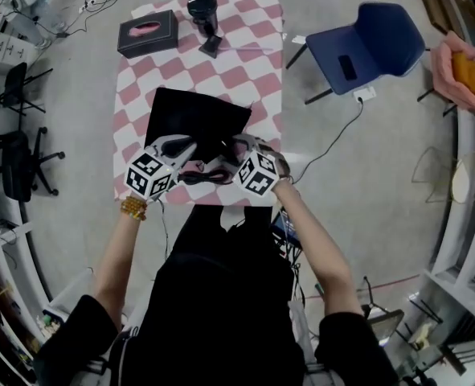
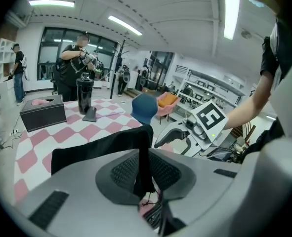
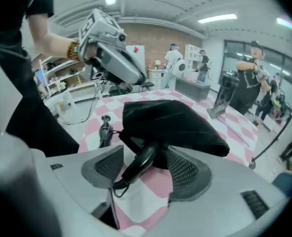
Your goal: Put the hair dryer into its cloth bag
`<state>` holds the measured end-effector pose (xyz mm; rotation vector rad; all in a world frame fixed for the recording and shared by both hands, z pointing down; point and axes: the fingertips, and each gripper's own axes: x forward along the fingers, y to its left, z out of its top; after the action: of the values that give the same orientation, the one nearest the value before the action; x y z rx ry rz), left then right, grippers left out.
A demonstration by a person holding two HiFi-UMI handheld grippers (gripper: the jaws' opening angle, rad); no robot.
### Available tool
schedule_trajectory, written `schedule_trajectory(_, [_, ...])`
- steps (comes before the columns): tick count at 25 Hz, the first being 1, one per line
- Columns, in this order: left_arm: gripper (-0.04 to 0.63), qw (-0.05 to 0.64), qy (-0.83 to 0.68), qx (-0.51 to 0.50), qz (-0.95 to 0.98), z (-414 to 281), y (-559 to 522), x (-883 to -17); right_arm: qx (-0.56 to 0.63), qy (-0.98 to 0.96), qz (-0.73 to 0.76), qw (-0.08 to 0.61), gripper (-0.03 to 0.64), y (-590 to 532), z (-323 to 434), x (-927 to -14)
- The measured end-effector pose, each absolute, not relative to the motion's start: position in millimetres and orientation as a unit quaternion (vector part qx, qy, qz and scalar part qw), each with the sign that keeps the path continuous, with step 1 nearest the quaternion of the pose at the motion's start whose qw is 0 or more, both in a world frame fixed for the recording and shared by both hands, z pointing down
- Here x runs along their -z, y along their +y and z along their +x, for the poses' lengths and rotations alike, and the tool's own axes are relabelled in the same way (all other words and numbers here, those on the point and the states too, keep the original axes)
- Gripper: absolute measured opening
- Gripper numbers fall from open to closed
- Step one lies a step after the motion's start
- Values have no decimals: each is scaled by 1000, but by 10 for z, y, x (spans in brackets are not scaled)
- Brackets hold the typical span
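Pink-checked surface (image 1: 261,63) on grey floor (image 1: 358,175); blue chair (image 1: 378,43) beside it, tissue box (image 1: 147,33) at far end. Black cloth bag (image 1: 197,119) lies mid-surface, with the hair dryer (image 3: 136,168) handle protruding from it. Near edge of bag pinched by left gripper (image 2: 145,169); right gripper (image 3: 145,162) open, astride handle.

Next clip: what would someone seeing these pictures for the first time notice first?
The black cloth bag on the near half of the pink-and-white checked cloth draws the eye first. The left gripper pinches the bag's edge between its jaws. The handle of the hair dryer pokes out of the bag's mouth, between the open jaws of the right gripper.
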<state>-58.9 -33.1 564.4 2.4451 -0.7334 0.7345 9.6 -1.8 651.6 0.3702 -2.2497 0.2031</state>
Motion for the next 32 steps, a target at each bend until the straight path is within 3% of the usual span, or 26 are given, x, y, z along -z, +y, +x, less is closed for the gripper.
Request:
schedule_trajectory(5, [49,269,-257,-292,881,-596,-21,-5894,26,-899,12,437,270,762,-191,-6569])
schedule_trajectory(12, [88,285,-246,-312,872,-448,31,-6091,0,-885,-25,465,270,948,-690,-6959])
schedule_trajectory(23, [89,250,-228,-396,853,-249,-68,-6469,8,-855,-40,517,267,1068,-761,-7347])
schedule_trajectory(25, [89,232,-227,-417,849,-241,-94,-6540,12,-856,-38,516,233,1047,-753,-7326])
schedule_trajectory(26, [89,224,-225,-426,847,-232,-97,-6574,18,-856,-34,515,147,1029,-744,-7318])
schedule_trajectory(32, [36,227,-235,-432,841,-251,-148,-6624,36,-863,-22,504,135,1039,-680,-7245])
